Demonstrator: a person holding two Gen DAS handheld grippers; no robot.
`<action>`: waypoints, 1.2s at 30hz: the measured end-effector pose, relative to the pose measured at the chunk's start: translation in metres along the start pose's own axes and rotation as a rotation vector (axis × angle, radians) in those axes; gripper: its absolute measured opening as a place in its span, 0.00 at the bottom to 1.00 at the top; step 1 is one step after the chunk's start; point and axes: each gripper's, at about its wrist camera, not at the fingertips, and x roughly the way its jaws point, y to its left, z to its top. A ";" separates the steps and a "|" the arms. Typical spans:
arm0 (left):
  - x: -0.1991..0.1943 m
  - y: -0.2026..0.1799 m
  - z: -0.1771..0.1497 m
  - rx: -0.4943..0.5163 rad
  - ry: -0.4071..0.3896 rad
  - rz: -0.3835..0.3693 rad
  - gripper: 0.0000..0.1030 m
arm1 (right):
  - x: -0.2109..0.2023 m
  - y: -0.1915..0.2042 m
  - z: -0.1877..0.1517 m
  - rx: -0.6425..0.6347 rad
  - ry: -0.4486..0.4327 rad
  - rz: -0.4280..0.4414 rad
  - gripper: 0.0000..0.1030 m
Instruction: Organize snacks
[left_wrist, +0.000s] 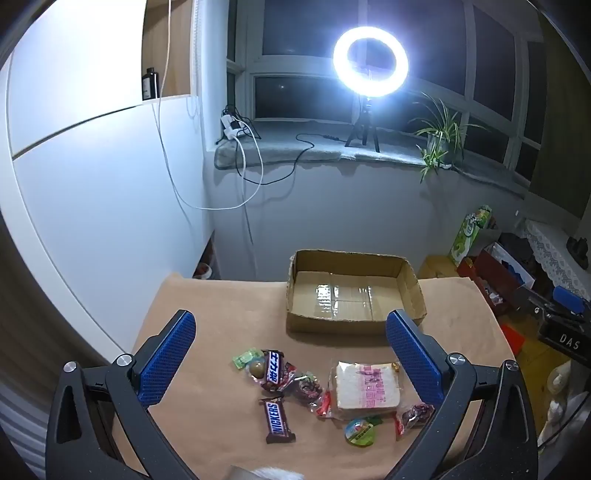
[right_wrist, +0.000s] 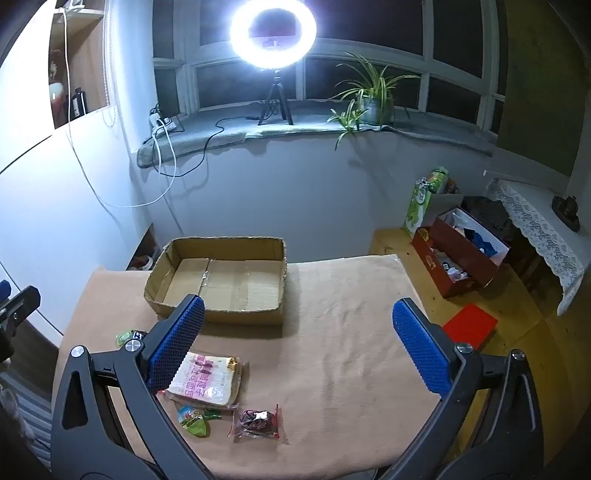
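An empty open cardboard box (left_wrist: 354, 291) stands at the far side of the tan-covered table (left_wrist: 221, 306); it also shows in the right wrist view (right_wrist: 221, 280). Snacks lie in front of it: two Snickers bars (left_wrist: 277, 419) (left_wrist: 275, 369), a bagged slice of bread (left_wrist: 367, 387) (right_wrist: 207, 380), a round green jelly cup (left_wrist: 360, 432) (right_wrist: 194, 421), clear packets of dark red sweets (left_wrist: 413, 415) (right_wrist: 258, 422) and a small green packet (left_wrist: 247, 356). My left gripper (left_wrist: 291, 325) is open and empty above the snacks. My right gripper (right_wrist: 299, 317) is open and empty, right of the bread.
A ring light (left_wrist: 370, 61) on a tripod, cables and a potted plant (left_wrist: 439, 136) stand on the windowsill behind the table. Red boxes (right_wrist: 454, 258) and a green carton (right_wrist: 421, 203) sit on the floor to the right. A white wall runs along the left.
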 end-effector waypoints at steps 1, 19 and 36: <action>0.000 0.000 0.000 -0.003 0.000 -0.004 0.99 | 0.000 0.000 0.000 -0.003 0.001 0.007 1.00; -0.006 0.006 0.001 -0.007 -0.010 0.008 0.99 | -0.010 0.004 0.002 0.001 -0.020 -0.020 1.00; -0.008 0.007 0.003 -0.013 -0.016 0.002 0.99 | -0.009 0.009 0.005 -0.004 -0.018 -0.016 1.00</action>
